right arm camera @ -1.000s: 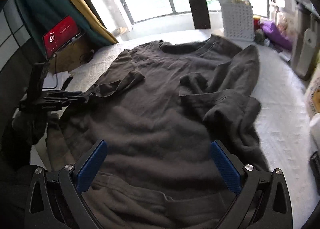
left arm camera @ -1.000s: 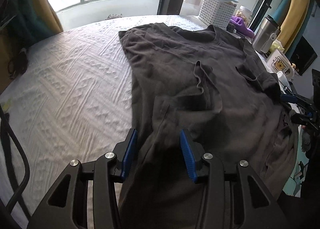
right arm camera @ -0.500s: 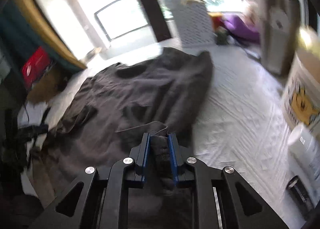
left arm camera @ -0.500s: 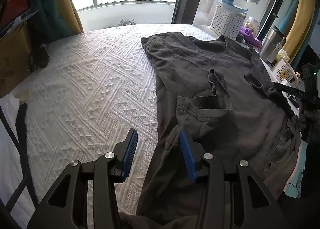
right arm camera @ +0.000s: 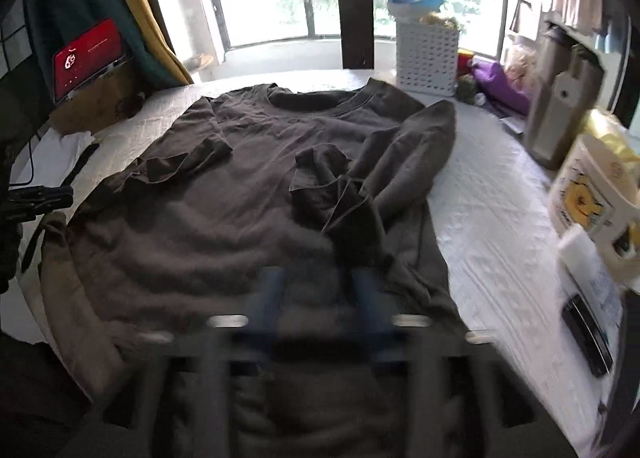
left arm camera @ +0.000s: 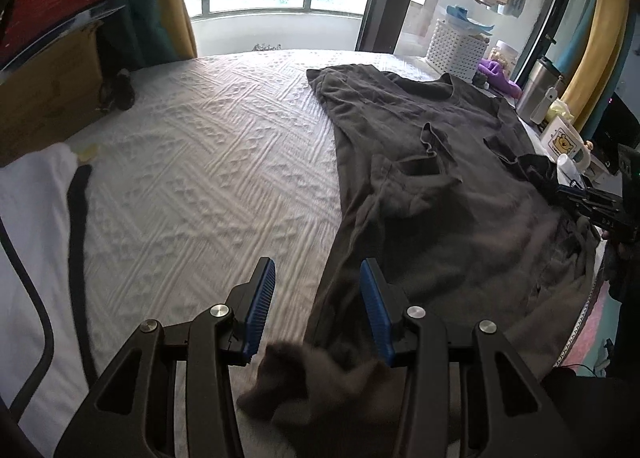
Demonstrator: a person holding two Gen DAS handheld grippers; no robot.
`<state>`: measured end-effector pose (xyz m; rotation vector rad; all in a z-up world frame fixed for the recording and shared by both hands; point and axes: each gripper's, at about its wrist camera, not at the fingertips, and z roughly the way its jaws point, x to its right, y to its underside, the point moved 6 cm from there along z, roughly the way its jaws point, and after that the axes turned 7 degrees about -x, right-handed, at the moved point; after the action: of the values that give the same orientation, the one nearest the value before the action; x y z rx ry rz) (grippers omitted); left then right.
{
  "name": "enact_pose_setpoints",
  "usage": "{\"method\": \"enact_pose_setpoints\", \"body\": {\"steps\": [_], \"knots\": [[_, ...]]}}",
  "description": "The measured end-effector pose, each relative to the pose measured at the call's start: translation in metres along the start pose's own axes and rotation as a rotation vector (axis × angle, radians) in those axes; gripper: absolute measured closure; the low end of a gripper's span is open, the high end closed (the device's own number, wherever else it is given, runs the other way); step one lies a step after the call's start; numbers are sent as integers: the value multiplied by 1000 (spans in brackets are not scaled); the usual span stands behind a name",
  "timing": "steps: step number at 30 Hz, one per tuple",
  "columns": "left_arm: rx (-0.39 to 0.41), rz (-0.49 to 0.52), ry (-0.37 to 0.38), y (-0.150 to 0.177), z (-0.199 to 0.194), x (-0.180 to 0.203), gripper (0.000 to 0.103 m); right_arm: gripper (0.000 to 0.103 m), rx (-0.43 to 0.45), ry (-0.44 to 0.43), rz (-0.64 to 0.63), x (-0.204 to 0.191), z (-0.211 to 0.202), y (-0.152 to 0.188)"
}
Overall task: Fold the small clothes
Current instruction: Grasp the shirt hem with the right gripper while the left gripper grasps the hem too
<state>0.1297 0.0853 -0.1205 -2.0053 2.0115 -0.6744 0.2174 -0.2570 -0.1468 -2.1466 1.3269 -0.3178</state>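
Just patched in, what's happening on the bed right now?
A person with two handheld grippers is folding a dark grey T-shirt spread on the white quilted bedspread. Both sleeves are already turned in over the chest. The left gripper is open over the shirt's hem corner. The right gripper, motion-blurred, sits near the right sleeve; its grip is unclear.

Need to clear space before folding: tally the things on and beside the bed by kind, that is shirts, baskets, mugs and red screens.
Grey shirt: 1
White basket: 1
Bear mug: 1
Red screen: 1
Total: 4
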Motion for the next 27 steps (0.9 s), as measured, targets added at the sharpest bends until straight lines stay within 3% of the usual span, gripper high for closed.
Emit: {"method": "enact_pose_setpoints", "body": {"steps": [1,2,4,10,15,18,20,22,23,24,25,26,27], "knots": [[0,-2,1,3,-1,0,59,8,7,16,5,0,-6,7],[0,-3,5,9,-2,-1,56,7,11,26,7,1,-10,10],[1,-7,11,18,-3,-2,49,7,9,59,25,7,-19,21],[16,1,19,37,-7,3,48,9,17,67,28,17,-33,39],[22,15,21,45,-5,4,48,44,-41,36,-24,11,-15,42],[21,26,28,51,-3,7,48,44,-101,53,-77,4,1,52],[31,37,39,56,-2,8,48,45,-96,48,-61,7,3,56],[42,39,46,61,-1,8,48,50,-91,42,-52,8,0,59],[53,43,51,63,-2,8,49,60,-89,34,-50,8,-1,62],[63,52,55,64,-3,9,55,78,-83,22,-46,7,-3,64],[74,70,57,65,-5,11,64,86,-79,4,-35,7,-5,67],[78,86,52,67,-7,13,79,91,-72,5,-32,7,-7,68],[80,92,53,67,-8,14,85,92,-63,9,-25,8,-12,71]]}}
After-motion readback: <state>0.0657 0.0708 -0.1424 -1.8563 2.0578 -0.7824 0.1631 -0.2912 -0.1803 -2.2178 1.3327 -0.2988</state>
